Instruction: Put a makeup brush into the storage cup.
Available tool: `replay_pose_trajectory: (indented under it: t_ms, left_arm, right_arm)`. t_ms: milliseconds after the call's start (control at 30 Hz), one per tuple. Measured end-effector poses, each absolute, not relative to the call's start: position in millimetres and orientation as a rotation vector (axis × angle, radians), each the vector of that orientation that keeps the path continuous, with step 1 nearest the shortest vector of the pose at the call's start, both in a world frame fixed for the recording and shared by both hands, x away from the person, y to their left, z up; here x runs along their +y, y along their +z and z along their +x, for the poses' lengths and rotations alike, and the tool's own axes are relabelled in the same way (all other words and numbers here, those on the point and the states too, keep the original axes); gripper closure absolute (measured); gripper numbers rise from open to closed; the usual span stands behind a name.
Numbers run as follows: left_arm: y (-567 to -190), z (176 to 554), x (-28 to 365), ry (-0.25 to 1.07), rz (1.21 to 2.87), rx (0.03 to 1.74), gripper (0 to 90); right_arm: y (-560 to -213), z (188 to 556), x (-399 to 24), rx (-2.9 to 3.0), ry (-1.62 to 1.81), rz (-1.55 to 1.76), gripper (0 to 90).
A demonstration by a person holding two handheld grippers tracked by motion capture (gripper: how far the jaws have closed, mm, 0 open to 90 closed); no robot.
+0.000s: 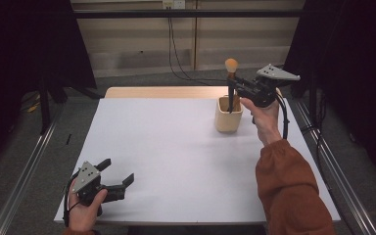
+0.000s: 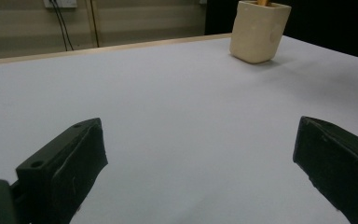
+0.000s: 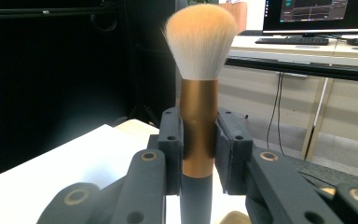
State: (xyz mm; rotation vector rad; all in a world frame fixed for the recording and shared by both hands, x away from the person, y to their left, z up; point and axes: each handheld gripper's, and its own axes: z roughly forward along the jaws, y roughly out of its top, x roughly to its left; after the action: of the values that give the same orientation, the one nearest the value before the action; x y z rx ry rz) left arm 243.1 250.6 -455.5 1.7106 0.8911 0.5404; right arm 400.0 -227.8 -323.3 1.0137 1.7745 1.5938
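A makeup brush (image 1: 231,78) with an orange-tipped head, copper ferrule and dark handle stands upright, its lower end inside the cream cup (image 1: 227,116) at the table's far right. My right gripper (image 1: 234,88) is shut on the brush; in the right gripper view its pads clamp the copper ferrule of the brush (image 3: 198,135). My left gripper (image 1: 117,171) rests at the near left edge of the table, open, with nothing between its fingers. In the left gripper view the cup (image 2: 258,32) stands far ahead between the spread jaws of that gripper (image 2: 200,154).
The white table (image 1: 176,161) has a wooden strip along its far edge. Metal rails run along both sides on the floor. Black curtains stand at left and right, and cables hang down the back wall.
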Motion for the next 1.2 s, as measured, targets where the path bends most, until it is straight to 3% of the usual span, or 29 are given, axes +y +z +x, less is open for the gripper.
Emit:
replay_pose_trajectory:
  t_ms: [700,1200]
  left_arm:
    - [-455,243,252,0.535,1.708,0.892,2.3]
    - [-455,243,252,0.538,1.712,0.891,2.4]
  right_arm:
    - [-345,429,-225,1.747,1.561,1.02,74.3]
    - [-367,429,-230,1.765,1.566,1.065,74.2]
